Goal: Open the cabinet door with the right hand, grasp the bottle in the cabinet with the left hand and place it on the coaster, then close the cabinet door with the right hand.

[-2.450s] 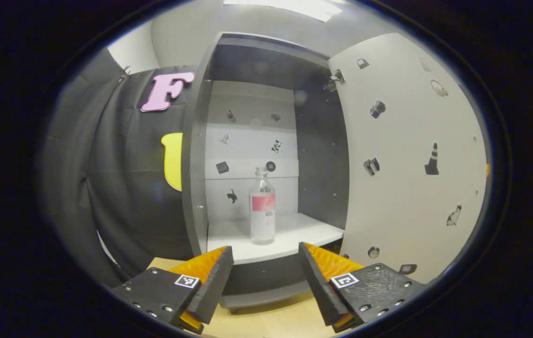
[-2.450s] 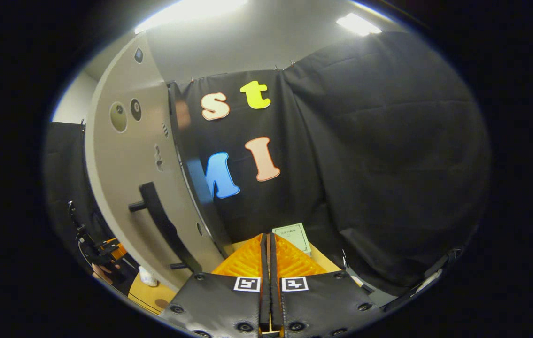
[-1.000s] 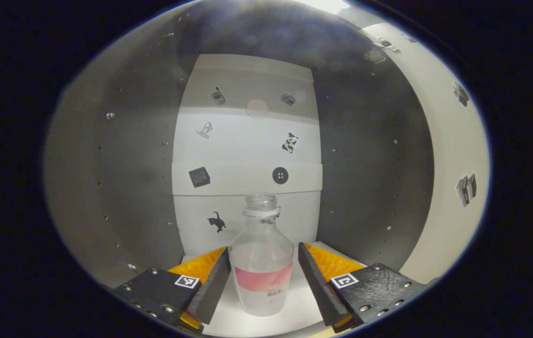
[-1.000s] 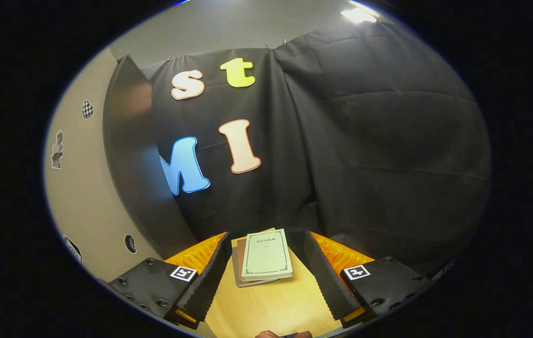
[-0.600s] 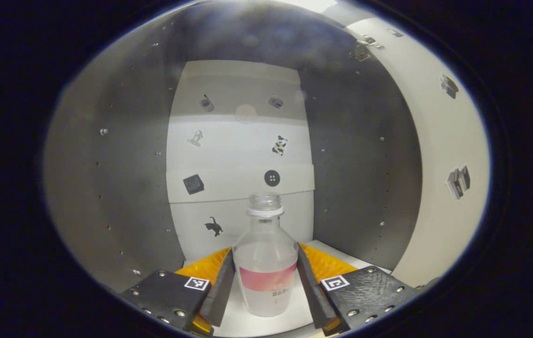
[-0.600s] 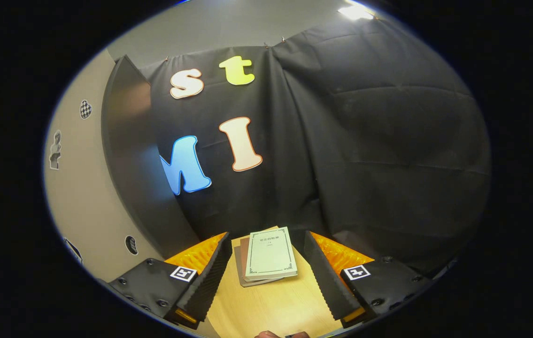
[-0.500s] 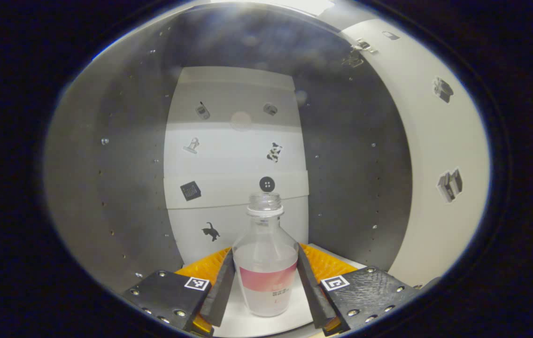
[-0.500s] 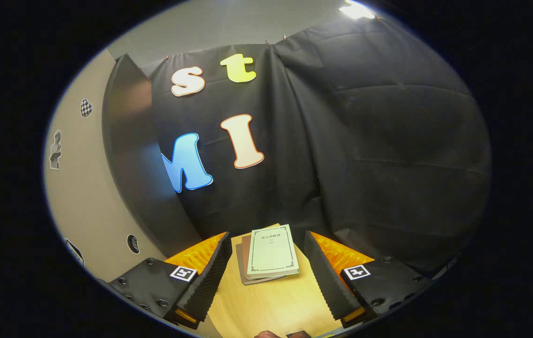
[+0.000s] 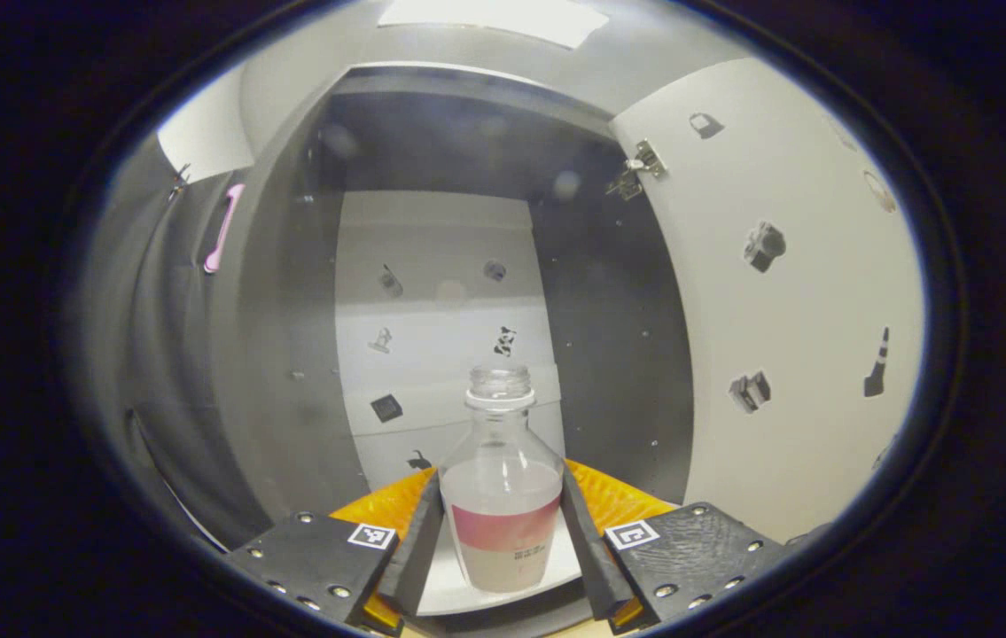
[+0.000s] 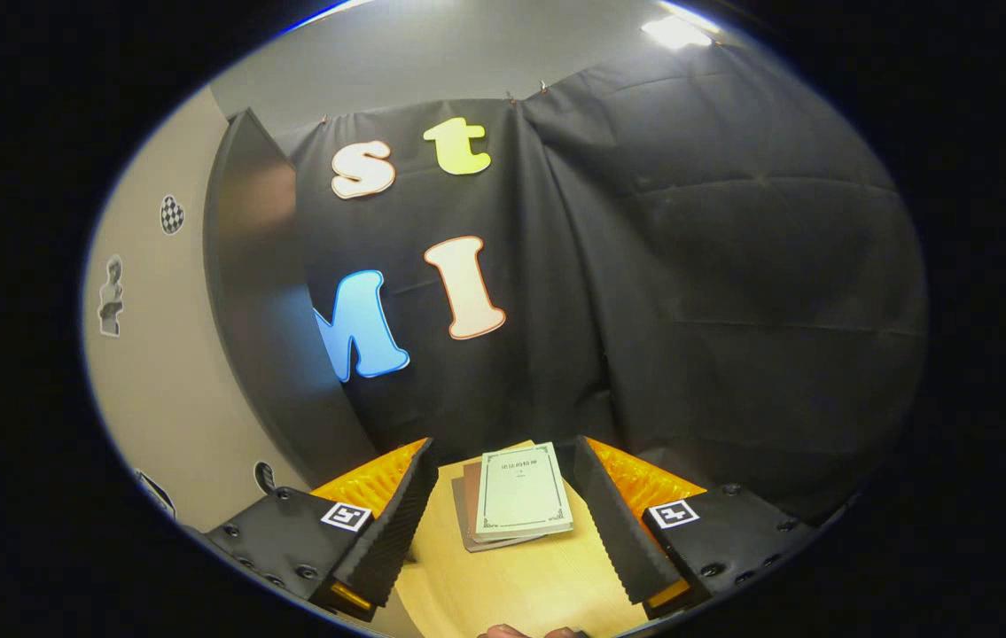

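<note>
The left gripper, open before, has clamped the bottle and drawn it to the cabinet shelf's front edge.

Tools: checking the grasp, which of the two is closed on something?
The left tool, clamped on the bottle; the right tool is open, holding nothing.

A light wooden bench lies under a small stack of books. The top book has a pale green cover with a thin dark border, and sits slightly askew over a brownish book beneath it. The stack rests near the far edge of the bench, close to the black cloth wall hanging in folds behind it. Above the cloth, a grey ceiling carries a bright ceiling light. Another ceiling light panel glows white overhead.
</note>
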